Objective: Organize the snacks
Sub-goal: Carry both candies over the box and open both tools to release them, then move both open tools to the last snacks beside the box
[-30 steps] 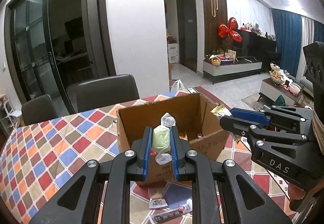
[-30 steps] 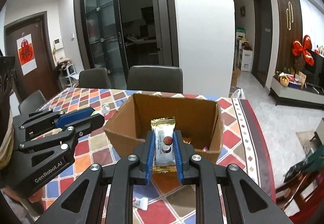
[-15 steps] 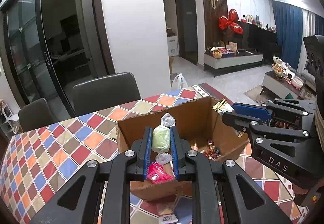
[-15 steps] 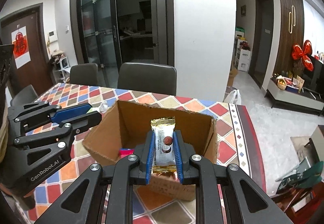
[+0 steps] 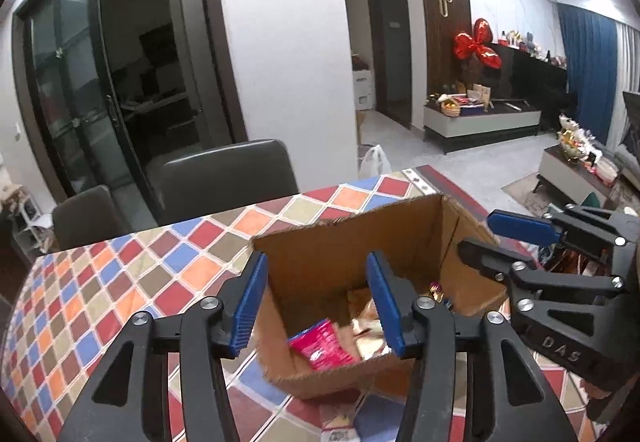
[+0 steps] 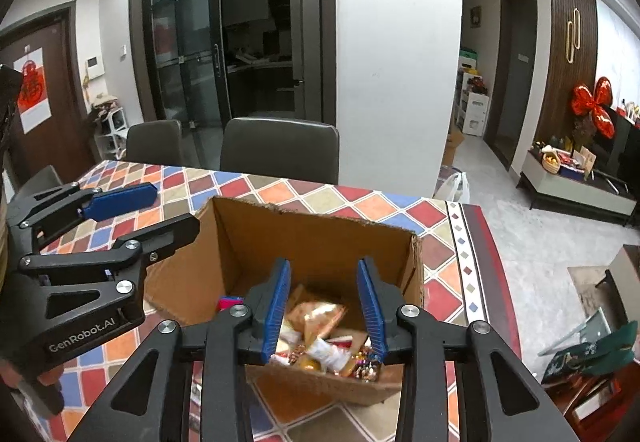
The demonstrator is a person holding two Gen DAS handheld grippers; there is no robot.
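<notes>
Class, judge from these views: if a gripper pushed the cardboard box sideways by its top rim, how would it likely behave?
The cardboard box would probably slide rather than tip, since the snack packets lie low inside it. Its torn, wavy rim looks soft, so the wall may flex inward first. It is likely light: the contents are small wrapped sweets.

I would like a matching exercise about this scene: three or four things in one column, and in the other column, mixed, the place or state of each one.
Things:
1. left gripper
2. pink packet
3. cardboard box
4. dark chair

Places or states:
a. lies inside the box
b. stands behind the table's far edge
c. open and empty, above the box
d. top open, snacks at its bottom

Pairs: 1-c, 2-a, 3-d, 4-b
</notes>
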